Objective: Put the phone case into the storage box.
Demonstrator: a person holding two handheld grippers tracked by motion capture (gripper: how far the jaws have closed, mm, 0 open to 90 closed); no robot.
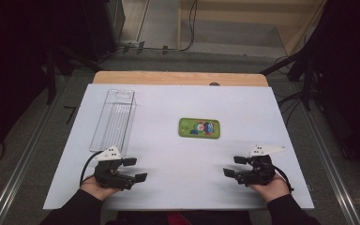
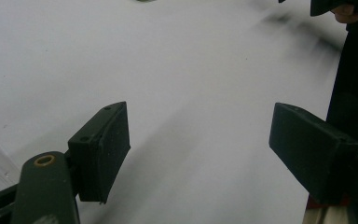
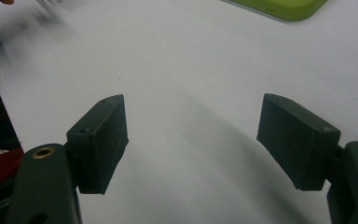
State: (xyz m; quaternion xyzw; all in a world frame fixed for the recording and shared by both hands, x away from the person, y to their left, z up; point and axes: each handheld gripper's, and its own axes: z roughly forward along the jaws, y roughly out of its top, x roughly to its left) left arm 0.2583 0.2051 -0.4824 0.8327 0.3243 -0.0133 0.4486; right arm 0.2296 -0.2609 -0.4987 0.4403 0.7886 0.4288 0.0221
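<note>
i see the green case lying flat, long axis running left-right across the table; my left gripper and right gripper both gape empty.

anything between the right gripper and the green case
Nothing: in the high view the white table lies bare between the right gripper and the green case. The right gripper view shows the same stretch, with its fingers apart and empty.

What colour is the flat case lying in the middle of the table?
Lime green, with a cartoon picture on top: the flat case shows best in the high view.
</note>
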